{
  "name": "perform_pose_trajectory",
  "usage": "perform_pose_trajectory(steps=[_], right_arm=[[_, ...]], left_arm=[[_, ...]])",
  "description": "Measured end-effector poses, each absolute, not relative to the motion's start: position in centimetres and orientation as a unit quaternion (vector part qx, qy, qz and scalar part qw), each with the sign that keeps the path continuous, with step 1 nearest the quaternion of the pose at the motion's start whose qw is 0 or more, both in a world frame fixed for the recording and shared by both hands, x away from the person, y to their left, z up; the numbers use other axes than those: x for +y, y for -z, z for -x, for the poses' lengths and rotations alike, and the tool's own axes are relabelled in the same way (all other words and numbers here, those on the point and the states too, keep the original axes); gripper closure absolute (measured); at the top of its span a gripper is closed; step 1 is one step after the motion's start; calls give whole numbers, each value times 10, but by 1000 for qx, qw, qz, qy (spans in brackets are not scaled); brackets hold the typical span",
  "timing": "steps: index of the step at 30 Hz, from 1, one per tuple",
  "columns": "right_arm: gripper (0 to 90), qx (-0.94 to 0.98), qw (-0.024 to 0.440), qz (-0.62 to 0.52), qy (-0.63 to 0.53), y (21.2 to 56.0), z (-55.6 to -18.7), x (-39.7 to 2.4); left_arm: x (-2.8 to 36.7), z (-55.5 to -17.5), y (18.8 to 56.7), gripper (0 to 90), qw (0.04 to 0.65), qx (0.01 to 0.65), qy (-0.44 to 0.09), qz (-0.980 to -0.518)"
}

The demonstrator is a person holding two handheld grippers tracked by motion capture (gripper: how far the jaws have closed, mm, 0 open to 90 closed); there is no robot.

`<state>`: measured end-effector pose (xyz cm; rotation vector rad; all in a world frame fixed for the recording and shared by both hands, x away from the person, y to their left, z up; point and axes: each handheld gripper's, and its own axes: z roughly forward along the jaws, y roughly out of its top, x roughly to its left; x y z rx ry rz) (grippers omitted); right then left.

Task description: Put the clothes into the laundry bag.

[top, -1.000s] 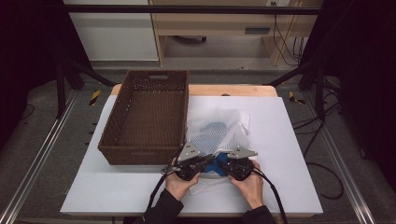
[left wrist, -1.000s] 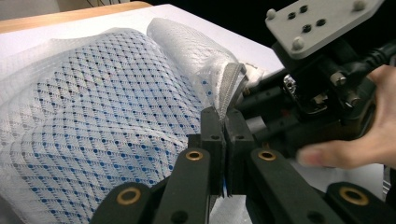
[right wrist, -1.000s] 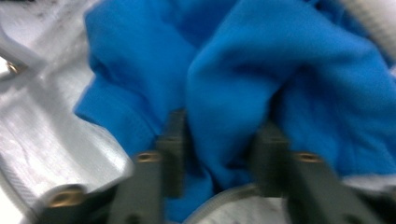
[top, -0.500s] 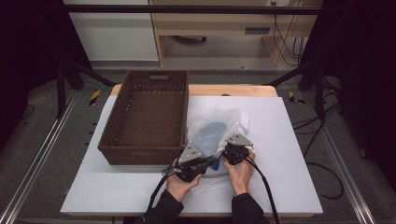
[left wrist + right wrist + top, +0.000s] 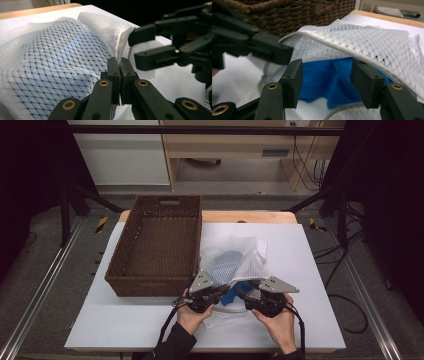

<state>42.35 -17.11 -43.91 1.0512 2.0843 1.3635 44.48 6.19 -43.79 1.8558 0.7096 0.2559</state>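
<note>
A white mesh bag (image 5: 57,67) of fine netted cloth, faintly shiny, is seen over soft matt blue cloth (image 5: 324,77). At ten o'clock from it, a rough woven brown wicker basket (image 5: 155,245) is set on a smooth matt white table (image 5: 310,285) edged in pale wood.

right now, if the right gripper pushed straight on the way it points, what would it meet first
Most likely the blue cloth showing at the mouth of the white mesh bag, right ahead between the open jaws of the right gripper. Depth is hard to judge.

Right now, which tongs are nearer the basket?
Left. The left tongs sit just off the basket's front right corner; the right tongs are farther right, past the mesh bag.
</note>
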Motion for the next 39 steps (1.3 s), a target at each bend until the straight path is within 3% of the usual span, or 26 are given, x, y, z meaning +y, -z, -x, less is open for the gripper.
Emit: perform_pose_trajectory(steps=[2, 5, 10, 12, 16, 19, 24, 28, 34, 39], right_arm=[[540, 754, 210, -379, -493, 442, -420, -168], [517, 774, 179, -384, -470, 458, -424, -150], [486, 790, 173, -409, -422, 482, -442, -128], [548, 794, 169, -416, -409, 488, -449, -124], [794, 790, 175, -426, -405, 487, -455, -126], [825, 780, 173, -434, -417, 484, -459, -128], [827, 721, 230, -437, -486, 466, -465, -131], [825, 705, 262, -453, -480, 472, -481, -127], [796, 723, 259, -462, -444, 484, -492, -123], [596, 739, 225, -440, -458, 471, -478, -135]], left_arm=[[63, -445, 436, 884, 540, 299, -110, -779], [63, -445, 435, 885, 542, 298, -111, -778], [64, -443, 434, 885, 543, 295, -112, -778], [64, -443, 434, 885, 542, 295, -111, -779], [63, -443, 435, 885, 542, 294, -110, -779], [64, -441, 433, 885, 548, 293, -111, -775], [66, -439, 430, 885, 555, 290, -112, -772], [63, -439, 433, 885, 552, 288, -107, -775], [59, -440, 440, 884, 545, 289, -103, -780], [62, -443, 440, 883, 545, 295, -103, -778]])
